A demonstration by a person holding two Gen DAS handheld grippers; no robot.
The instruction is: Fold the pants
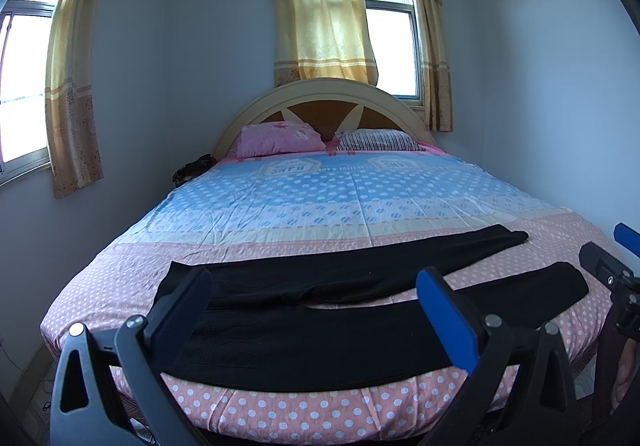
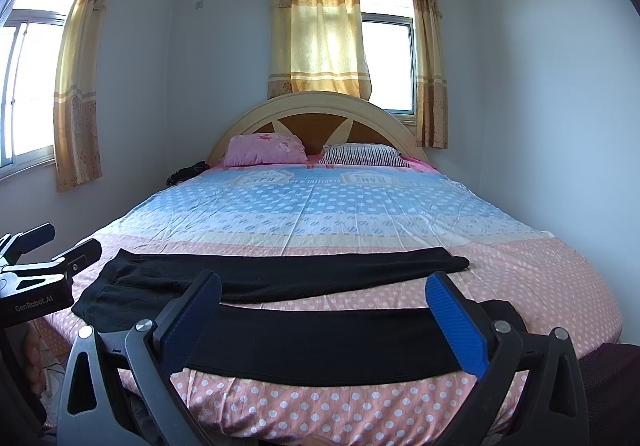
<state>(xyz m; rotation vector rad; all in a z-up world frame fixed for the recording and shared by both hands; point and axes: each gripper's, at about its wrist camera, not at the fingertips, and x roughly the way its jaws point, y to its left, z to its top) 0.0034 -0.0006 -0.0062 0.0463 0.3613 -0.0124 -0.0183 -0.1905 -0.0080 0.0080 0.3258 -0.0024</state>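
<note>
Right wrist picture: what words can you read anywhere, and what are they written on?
"GenRobot.AI": white letters on the black body of the left gripper, at the picture's left edge.
"JEANS": big letters in a badge printed on the blue band of the bedsheet, seen upside down; it shows twice.
Small print around the badges: too small to read.
Black pants, pink pillow, striped pillow: no words visible.

Matt black knit-looking pants [image 1: 320, 326]; creased cotton-like sheet [image 1: 320, 206]; perhaps glossy wooden headboard [image 1: 320, 106]
</note>
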